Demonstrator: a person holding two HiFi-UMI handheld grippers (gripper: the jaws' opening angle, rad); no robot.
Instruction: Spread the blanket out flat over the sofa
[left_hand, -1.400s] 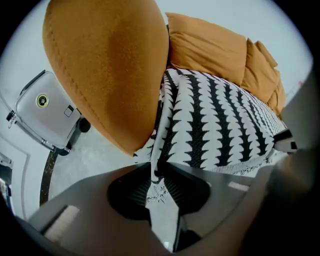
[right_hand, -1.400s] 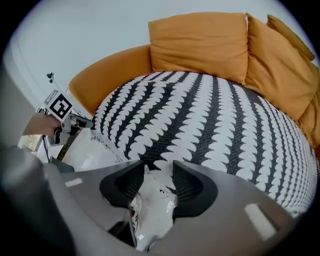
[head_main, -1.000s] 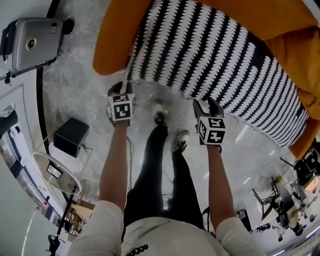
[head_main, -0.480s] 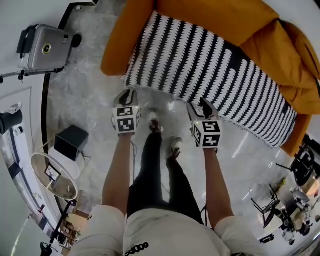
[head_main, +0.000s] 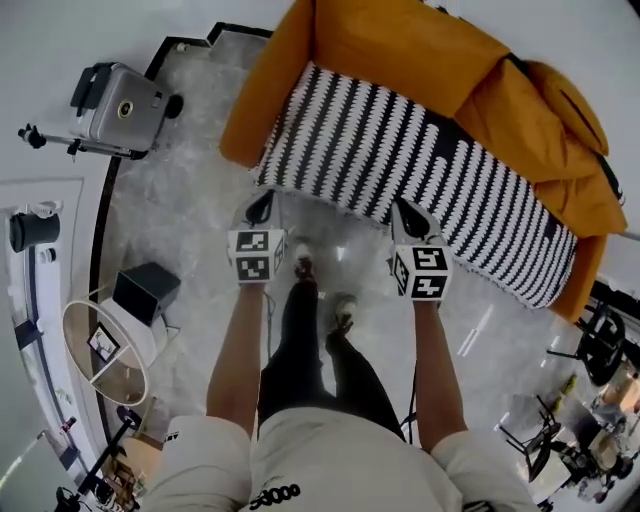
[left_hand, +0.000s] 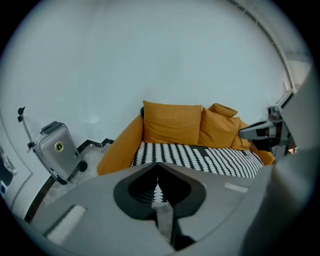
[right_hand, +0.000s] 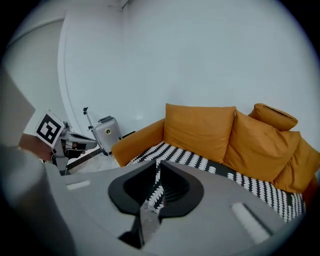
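1. The black and white striped blanket lay on the seat of the orange sofa. It covered the seat from one sofa arm to the other.
2. The front edge of the blanket hung a little over the front of the sofa.
3. The left gripper was at the front of the sofa, near the sofa arm on the person's left. Its fingers had just been closing. They were pressed together on the corner edge of the blanket, and a thin bit of striped cloth was pinched between them.
4. The right gripper was also at the front of the sofa, about halfway along it. Its fingers had just been closing too. They were clamped on the blanket's front edge, with a fold of the cloth between them.
5. Orange cushions leaned against the back of the sofa, behind the blanket.
6. The person's shoes stood on the grey floor in front of the sofa, between the two grippers.
7. A silver suitcase stood on the floor past the sofa arm on the person's left, well apart from the sofa.
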